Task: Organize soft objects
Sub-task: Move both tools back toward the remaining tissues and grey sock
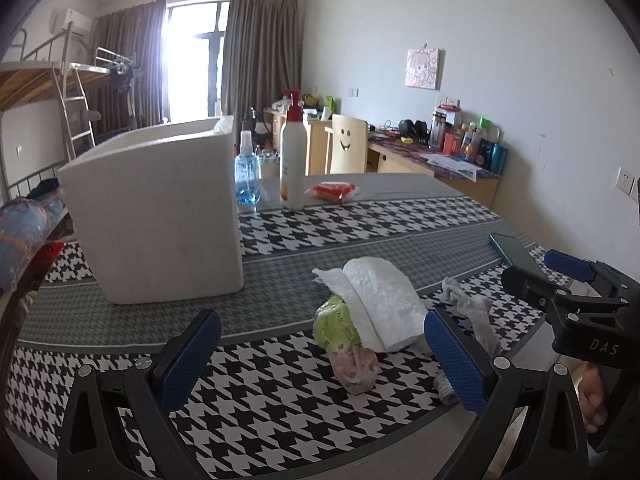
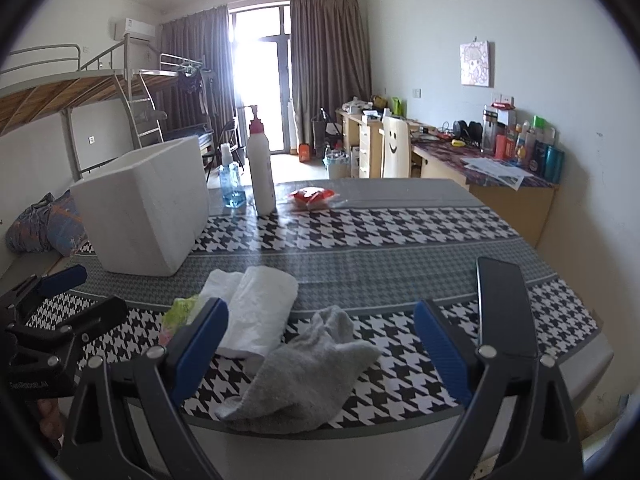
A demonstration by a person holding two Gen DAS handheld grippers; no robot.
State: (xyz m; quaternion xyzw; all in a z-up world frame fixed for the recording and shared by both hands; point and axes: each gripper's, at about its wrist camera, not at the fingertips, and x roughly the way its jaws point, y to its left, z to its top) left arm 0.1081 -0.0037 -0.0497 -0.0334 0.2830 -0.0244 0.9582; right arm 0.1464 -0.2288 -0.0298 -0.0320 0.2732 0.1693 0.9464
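Observation:
A white folded towel (image 1: 384, 304) lies on the houndstooth tablecloth (image 1: 280, 392), over a green and pink soft packet (image 1: 344, 340). A grey sock (image 1: 472, 312) lies to its right. My left gripper (image 1: 320, 360) is open and empty, with the packet and towel between and just ahead of its fingers. In the right wrist view my right gripper (image 2: 320, 348) is open and empty, with the grey sock (image 2: 304, 372) between its fingers, the towel (image 2: 256, 312) and packet (image 2: 180, 312) to the left. A white foam box (image 1: 160, 212) stands at the left.
A dark phone (image 2: 504, 308) lies at the right of the table near its edge. A lotion pump bottle (image 1: 292, 156), a blue spray bottle (image 1: 246, 176) and a red packet (image 1: 332, 191) stand at the far side. A desk and chair are behind.

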